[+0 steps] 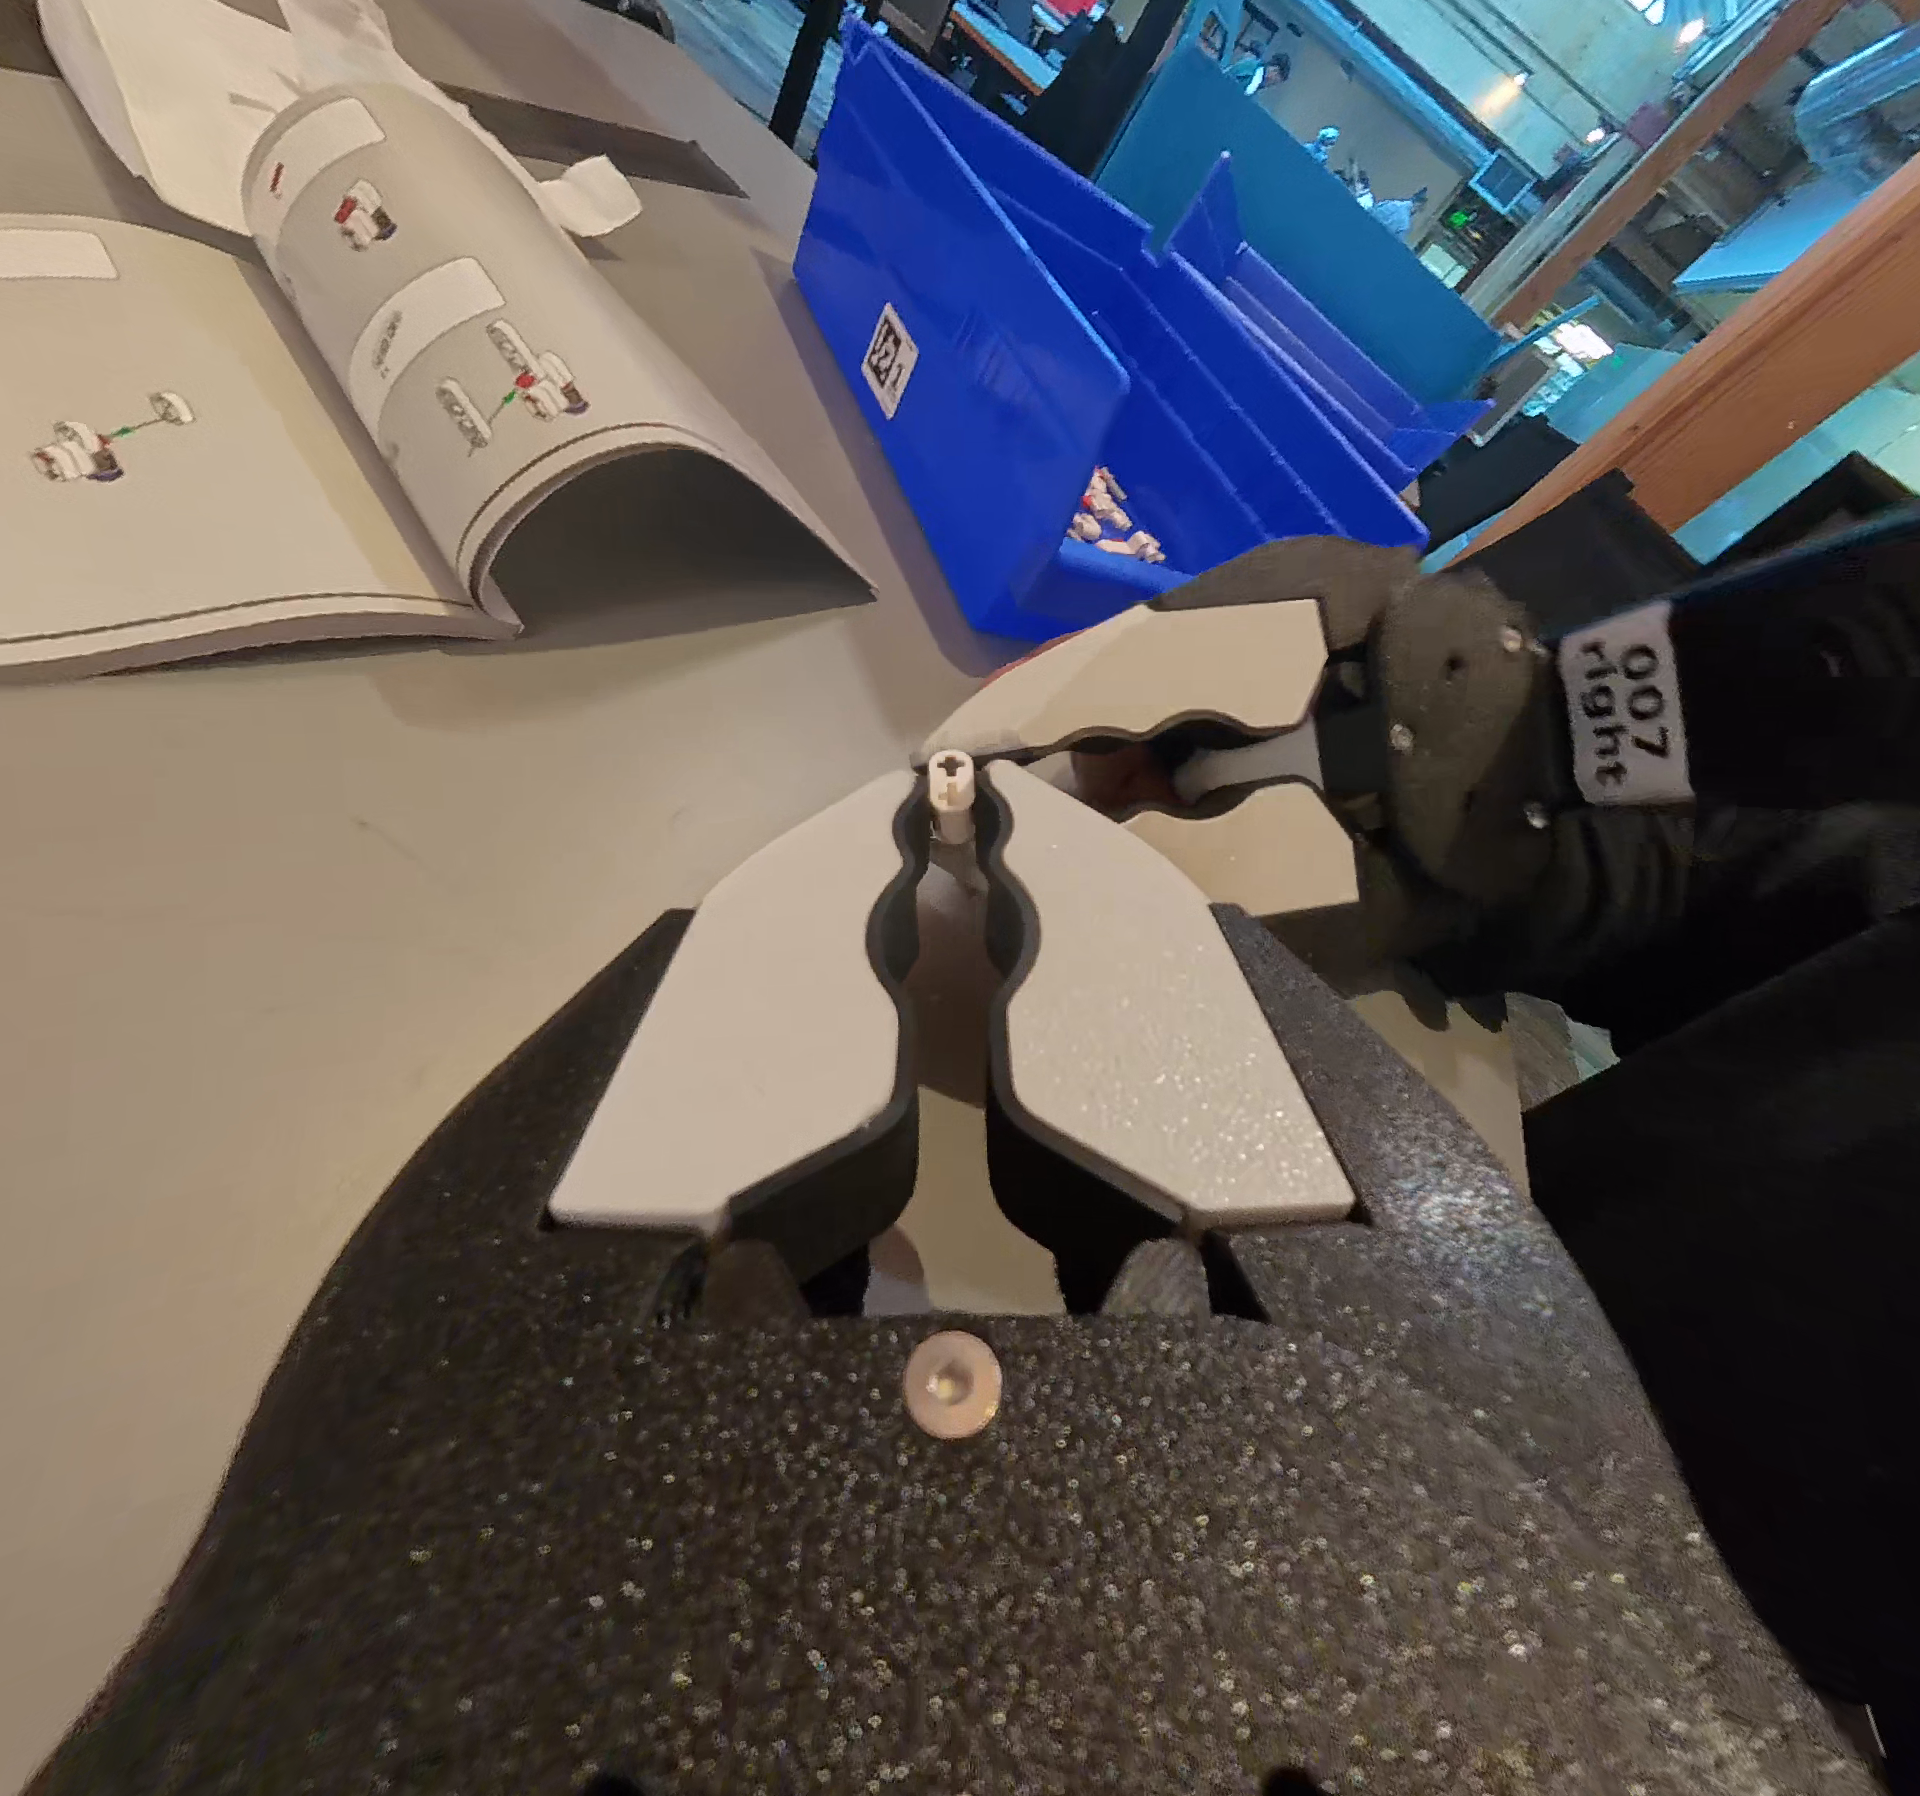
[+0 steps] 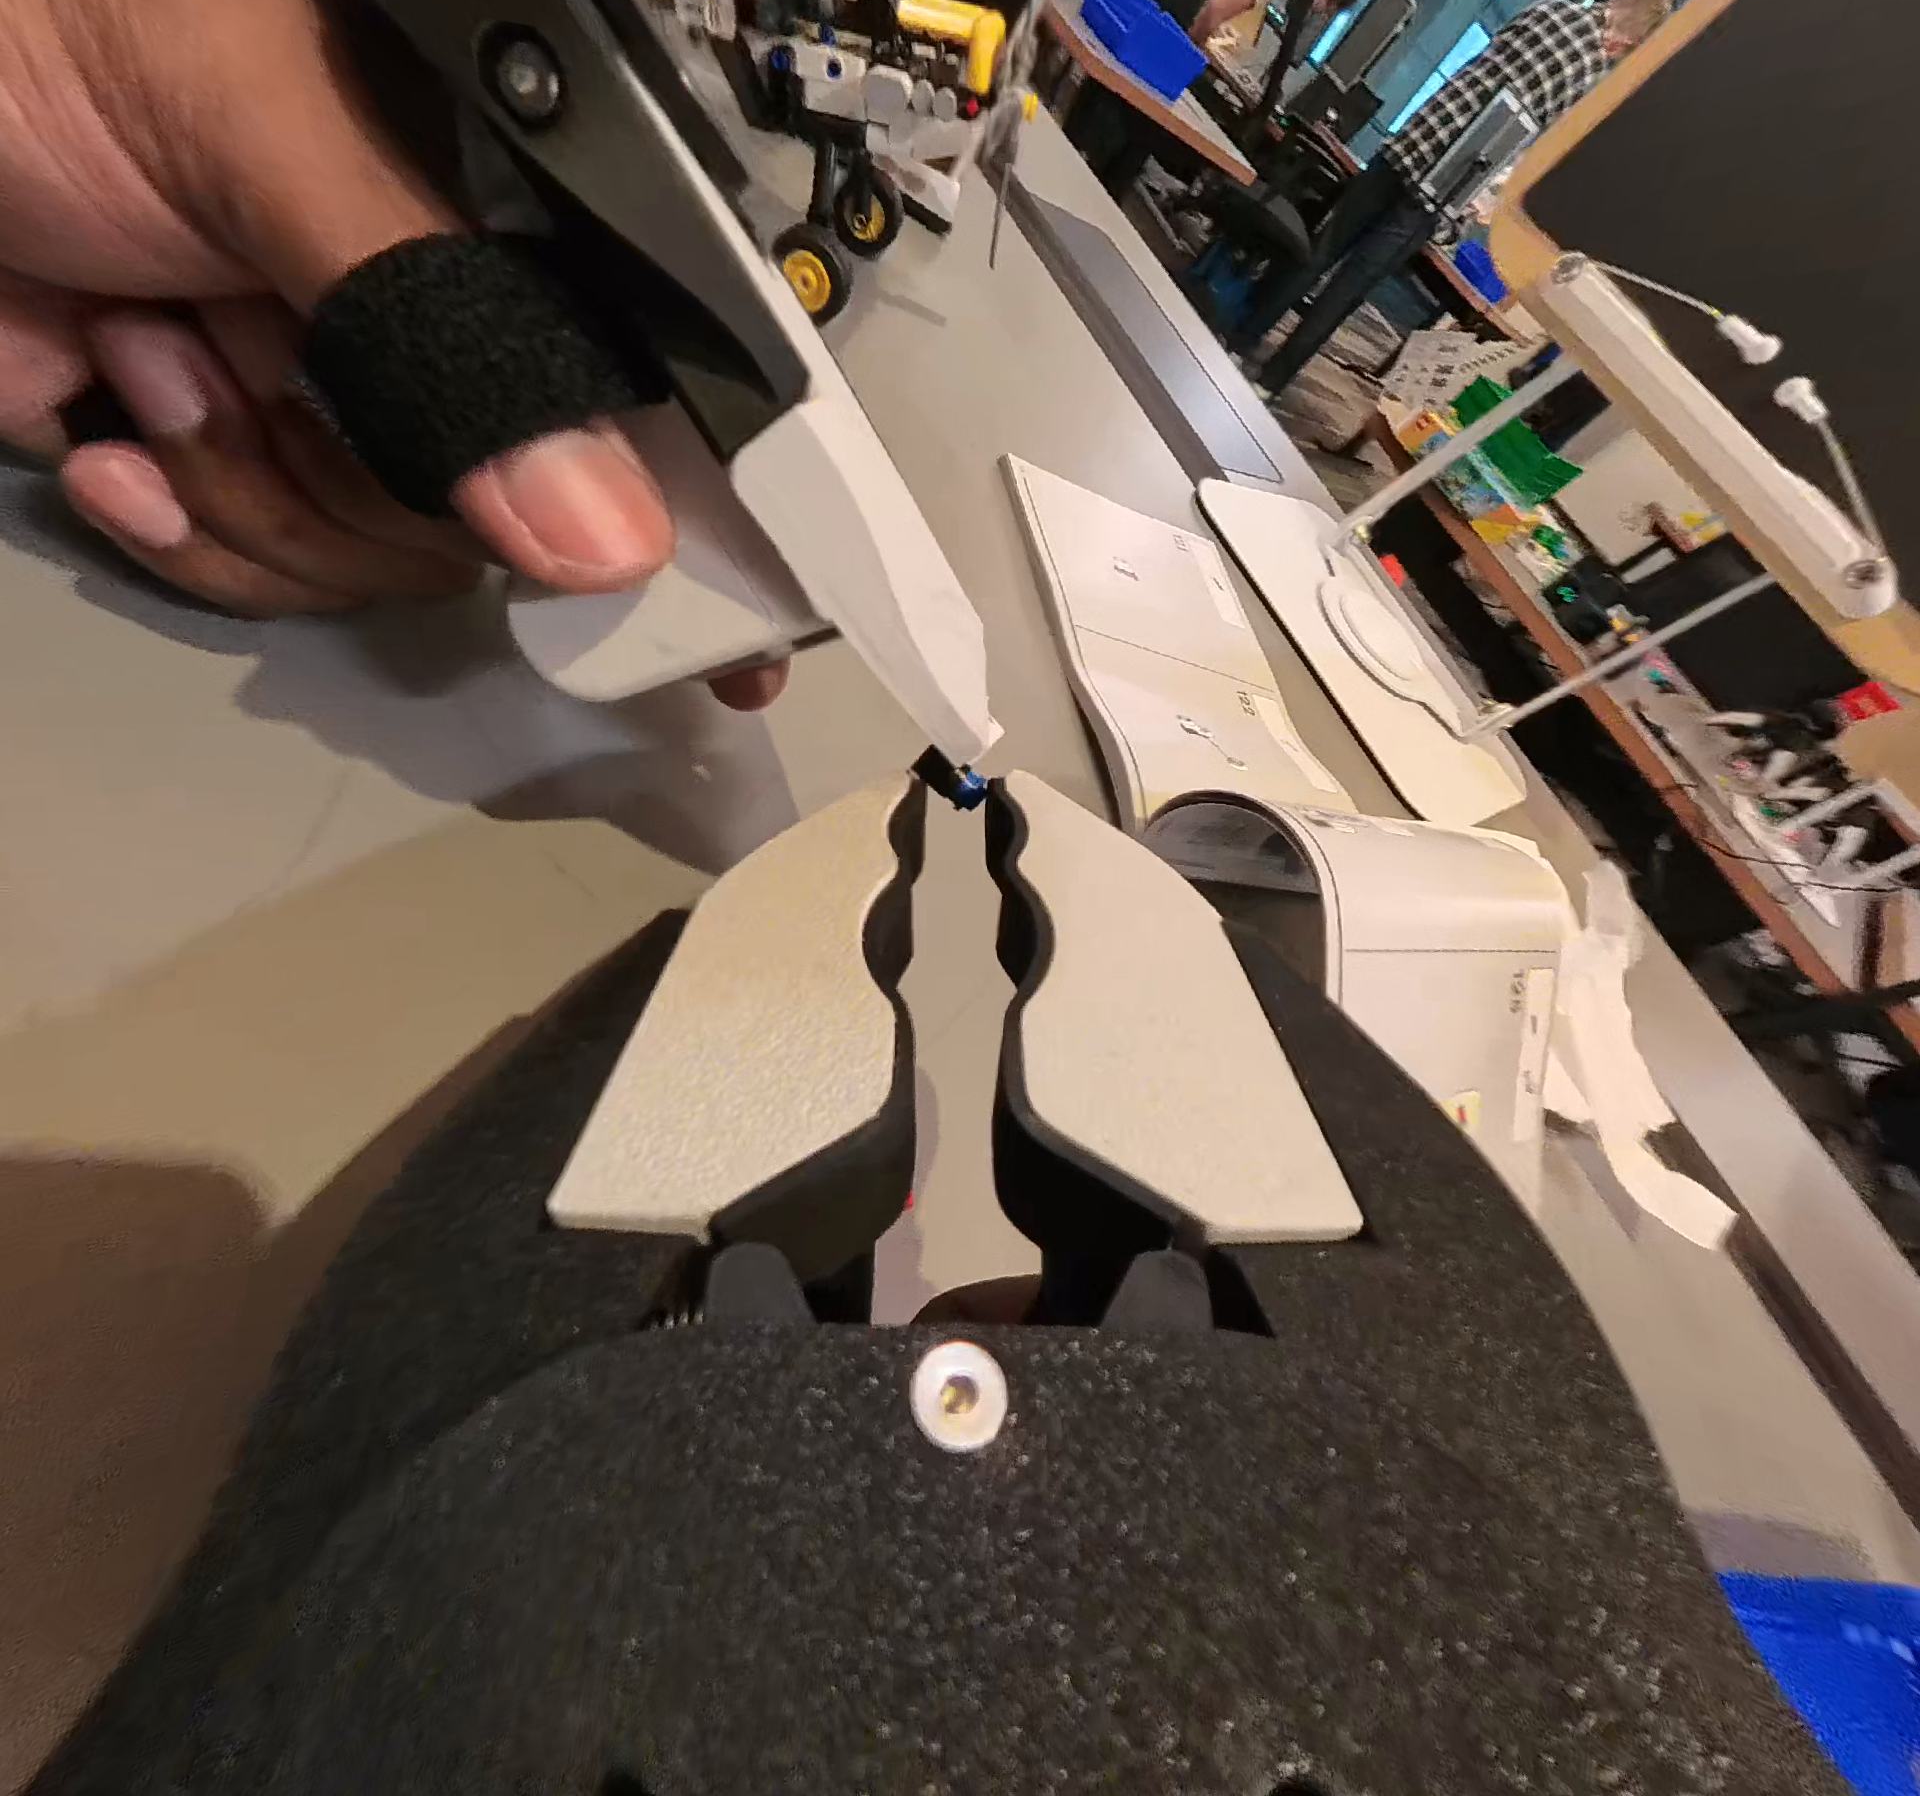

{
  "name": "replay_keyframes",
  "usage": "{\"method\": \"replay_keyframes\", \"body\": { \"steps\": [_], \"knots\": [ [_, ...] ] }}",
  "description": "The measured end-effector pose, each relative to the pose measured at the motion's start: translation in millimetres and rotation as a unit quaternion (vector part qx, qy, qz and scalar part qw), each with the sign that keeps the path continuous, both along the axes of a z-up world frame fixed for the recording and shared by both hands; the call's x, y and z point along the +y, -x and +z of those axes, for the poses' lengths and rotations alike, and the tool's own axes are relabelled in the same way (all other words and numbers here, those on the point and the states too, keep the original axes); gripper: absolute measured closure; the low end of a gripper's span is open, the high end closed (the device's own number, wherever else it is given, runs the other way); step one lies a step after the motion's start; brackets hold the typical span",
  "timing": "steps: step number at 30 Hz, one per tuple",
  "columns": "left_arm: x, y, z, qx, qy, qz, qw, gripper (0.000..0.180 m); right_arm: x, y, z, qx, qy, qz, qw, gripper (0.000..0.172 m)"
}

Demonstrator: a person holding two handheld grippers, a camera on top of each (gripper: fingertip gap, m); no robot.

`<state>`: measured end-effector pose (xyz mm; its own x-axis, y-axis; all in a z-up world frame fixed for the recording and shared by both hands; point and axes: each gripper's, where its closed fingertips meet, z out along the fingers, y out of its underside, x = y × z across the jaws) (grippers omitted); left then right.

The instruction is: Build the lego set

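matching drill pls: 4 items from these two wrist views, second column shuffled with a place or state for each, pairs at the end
Items
1. small white connector piece
2. blue bin
3. instruction booklet
4. wheeled brick model

Places or states
A. lying open on the table, pages curled
B. pinched between the left gripper's fingertips
C. standing at the far end of the table
D. on the table beyond the grippers, small loose parts inside

Pairs: 1-B, 2-D, 3-A, 4-C
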<state>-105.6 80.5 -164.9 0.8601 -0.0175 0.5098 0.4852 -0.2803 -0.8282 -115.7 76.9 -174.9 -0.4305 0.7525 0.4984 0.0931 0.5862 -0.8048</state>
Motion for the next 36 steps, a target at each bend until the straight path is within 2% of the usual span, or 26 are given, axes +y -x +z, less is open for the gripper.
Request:
{"method": "replay_keyframes", "body": {
  "steps": [5,14,19,23,36],
  "knots": [
    [0,-8,6,0.008,-0.024,-0.038,0.999,0.170,1,-5,6,-0.020,0.077,0.050,0.996,0.163],
    [-1,-14,11,0.063,-0.043,-0.069,0.995,0.167,-2,-15,11,-0.035,0.124,0.106,0.986,0.164],
    [-4,-13,17,0.110,-0.068,-0.083,0.988,0.164,-1,-18,18,-0.050,0.180,0.128,0.974,0.165],
    [-3,-15,18,0.078,-0.072,-0.088,0.991,0.164,4,-17,22,-0.055,0.211,0.122,0.968,0.165],
    [2,-16,18,0.037,-0.067,-0.051,0.996,0.163,0,-14,20,-0.047,0.200,0.096,0.974,0.165]
  ]
}}
